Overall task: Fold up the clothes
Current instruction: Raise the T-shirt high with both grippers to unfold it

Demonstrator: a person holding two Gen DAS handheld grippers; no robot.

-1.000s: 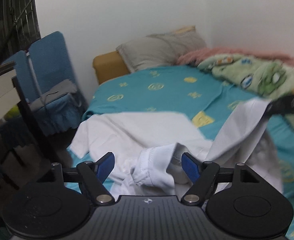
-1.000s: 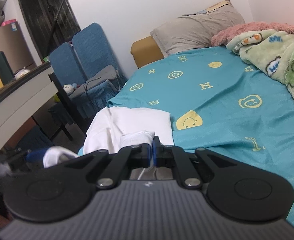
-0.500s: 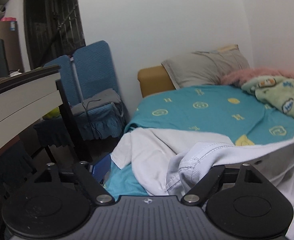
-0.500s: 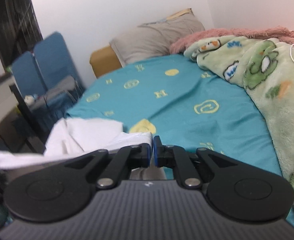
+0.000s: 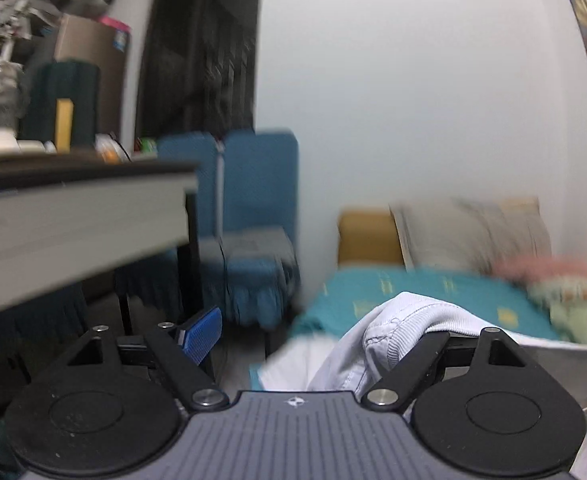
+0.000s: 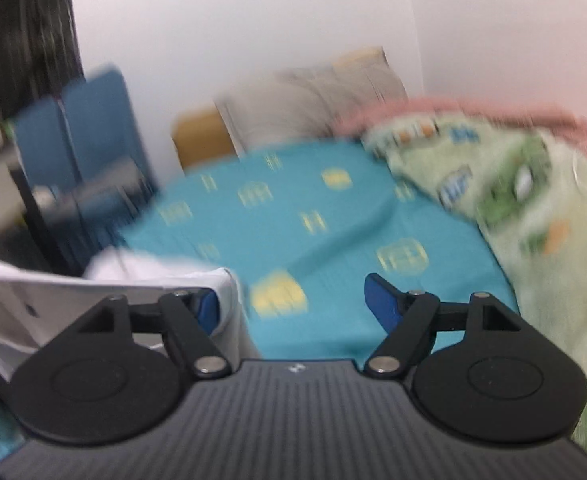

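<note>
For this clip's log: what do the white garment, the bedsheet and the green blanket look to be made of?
White garment: looks like a cotton knit, matte, with ribbed edging and stitched seams near the left tongs. Bedsheet: thin woven cloth, matte teal with yellow print and soft creases; the fibre is unclear. Green blanket: seems a plush fleece, thick and softly mounded, though blur hides its pile.

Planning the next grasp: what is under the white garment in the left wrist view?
The white garment drapes over the left gripper's right finger, hiding its blue pad. Behind lies the teal bedsheet.
</note>
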